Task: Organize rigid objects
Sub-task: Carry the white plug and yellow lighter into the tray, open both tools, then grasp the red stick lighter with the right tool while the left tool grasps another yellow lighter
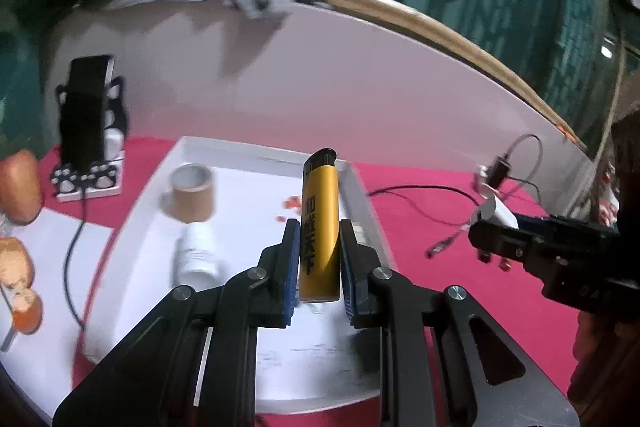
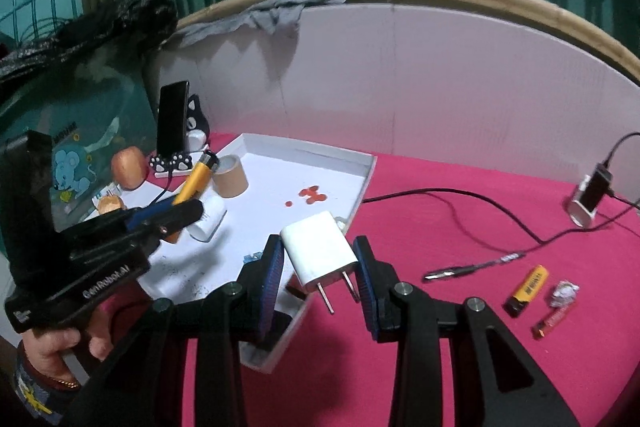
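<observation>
Left gripper (image 1: 319, 247) is clamped on a yellow lighter (image 1: 320, 227), black cap up, upright between the blue pads and held above the white tray (image 1: 256, 151). Over on the other side, the right gripper (image 2: 320, 267) pinches a white charger plug (image 2: 318, 251), tilted, its two metal prongs pointing down toward the camera, right over the tray's near corner. Inside the tray, a brown tape roll (image 1: 192, 193) stands near the far end and a small white bottle (image 1: 196, 251) lies on its side just beside it. Out on the pink cloth (image 2: 440, 307), well apart from the tray, lie a second yellow lighter (image 2: 527, 290), a pen (image 2: 472, 268) and a small red item (image 2: 554, 321).
</observation>
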Available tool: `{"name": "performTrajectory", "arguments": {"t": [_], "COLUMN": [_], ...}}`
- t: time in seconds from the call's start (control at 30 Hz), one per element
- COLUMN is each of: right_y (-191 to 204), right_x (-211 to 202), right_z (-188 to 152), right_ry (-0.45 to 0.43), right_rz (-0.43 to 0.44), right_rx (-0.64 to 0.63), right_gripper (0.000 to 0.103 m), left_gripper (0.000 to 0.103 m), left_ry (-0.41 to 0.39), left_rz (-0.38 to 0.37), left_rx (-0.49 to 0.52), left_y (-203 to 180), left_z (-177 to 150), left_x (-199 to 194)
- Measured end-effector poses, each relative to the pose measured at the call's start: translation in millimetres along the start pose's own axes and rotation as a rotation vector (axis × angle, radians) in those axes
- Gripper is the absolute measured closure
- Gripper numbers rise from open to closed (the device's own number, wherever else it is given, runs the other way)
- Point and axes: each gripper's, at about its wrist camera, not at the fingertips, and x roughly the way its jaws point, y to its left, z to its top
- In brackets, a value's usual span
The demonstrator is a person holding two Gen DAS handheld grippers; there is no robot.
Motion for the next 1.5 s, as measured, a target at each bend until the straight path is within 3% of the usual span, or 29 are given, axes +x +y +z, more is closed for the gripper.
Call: {"name": "performTrajectory", "arguments": {"t": [0.37,0.57,0.77,0.87,0.93,0.97,1.0,1.07,1.1,1.2,1.5], "right_y": [27,38,47,50,52,52,53,56,56,60,63], "right_x": [76,112,118,112,108,103,100,94,92,84,64], "right_z": [7,7,4,2,2,2,3,2,2,-2,-9], "right_ry": [0.123,0.188,0.19,0.169,0.147,0.131,0.119,0.097,0.093,0.065,0.027], "right_rz": [0.005,-0.005,-0.015,-0.026,-0.035,-0.036,-0.049,-0.057,-0.058,-0.073,-0.109], "right_rx": [-0.006,-0.003,-0.006,-0.026,-0.038,-0.043,-0.053,-0.072,-0.076,-0.095,-0.121], "right_gripper": [0.068,0.068,0.067,0.067,0.052,0.029,0.017,0.017,0.017,0.014,0.009], "left_gripper": [0.085,0.085,0.085,0.074,0.052,0.03,0.021,0.019,0.013,0.012,0.012], "left_ry": [0.043,0.059,0.047,0.038,0.034,0.028,0.007,-0.028,-0.043,-0.073,-0.087], "left_rz": [0.112,0.154,0.203,0.226,0.246,0.264,0.279,0.312,0.333,0.377,0.357], "left_rx": [-0.053,-0.024,-0.004,-0.006,-0.008,-0.006,-0.01,-0.001,0.011,0.027,0.008], "left_y": [48,48,47,47,48,47,47,46,44,42,38], "left_z": [-7,-11,-11,-9,-9,-8,-8,-5,-4,-1,1], "left_x": [14,20,17,15,13,12,9,4,1,-6,-13]}}
